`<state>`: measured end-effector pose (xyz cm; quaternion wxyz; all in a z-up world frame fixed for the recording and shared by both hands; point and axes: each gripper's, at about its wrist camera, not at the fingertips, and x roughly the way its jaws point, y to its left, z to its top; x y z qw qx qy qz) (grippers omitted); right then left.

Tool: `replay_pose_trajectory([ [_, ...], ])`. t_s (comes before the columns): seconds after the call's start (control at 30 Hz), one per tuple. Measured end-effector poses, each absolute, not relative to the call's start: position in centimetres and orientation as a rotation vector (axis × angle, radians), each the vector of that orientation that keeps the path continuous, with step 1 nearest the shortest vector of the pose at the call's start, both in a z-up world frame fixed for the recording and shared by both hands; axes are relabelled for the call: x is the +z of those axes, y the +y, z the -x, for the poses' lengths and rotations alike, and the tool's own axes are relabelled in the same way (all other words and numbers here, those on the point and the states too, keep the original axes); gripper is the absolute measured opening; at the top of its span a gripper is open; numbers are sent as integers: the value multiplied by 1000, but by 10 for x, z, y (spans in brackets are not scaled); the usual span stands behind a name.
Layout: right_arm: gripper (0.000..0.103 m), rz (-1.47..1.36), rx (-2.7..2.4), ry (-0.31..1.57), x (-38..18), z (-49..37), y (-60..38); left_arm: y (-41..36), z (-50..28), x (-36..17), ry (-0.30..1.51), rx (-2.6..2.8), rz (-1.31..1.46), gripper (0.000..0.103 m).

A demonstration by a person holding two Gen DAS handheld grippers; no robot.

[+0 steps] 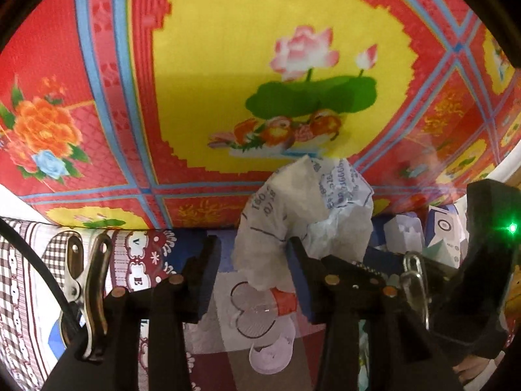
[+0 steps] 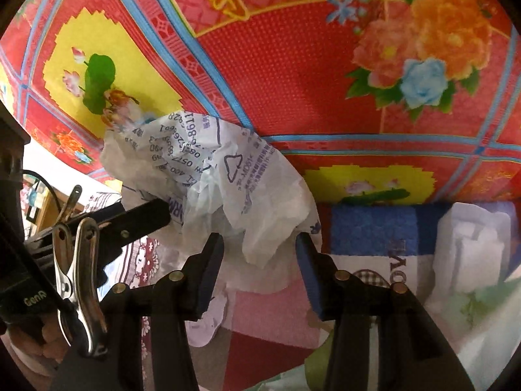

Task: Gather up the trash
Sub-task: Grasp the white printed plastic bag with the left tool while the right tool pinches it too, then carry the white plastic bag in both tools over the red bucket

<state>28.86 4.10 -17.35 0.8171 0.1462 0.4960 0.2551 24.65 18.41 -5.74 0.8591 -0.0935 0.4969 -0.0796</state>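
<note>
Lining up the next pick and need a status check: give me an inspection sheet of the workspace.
Surface: patterned cloth, cluttered.
Job's things: crumpled white printed bag, between both grippers.
Clutter: blue block; white folded packet; clear plastic piece with red cap; pale round lid.
Grippers: left gripper and right gripper both have jaws apart around the bag; it touches one finger of each, no firm pinch visible.
Cables: black cable beside the left gripper, clear of the bag.
Surroundings: red and yellow flowered mat fills the background.
</note>
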Motion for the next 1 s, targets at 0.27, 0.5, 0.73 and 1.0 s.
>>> replay_pose_trajectory([
  [0.27,13,-253,601,979,-150,-281,52,177,-241,-54,1037,-207,213,21],
  [0.5,12,-241,641,917,-122,-268,54,186,-216,-29,979,-194,209,19],
  [0.73,12,-194,733,885,-99,-251,83,217,-182,-10,944,-121,256,19],
  [1.0,12,-121,856,870,-82,-228,143,265,-139,4,910,1,300,19],
])
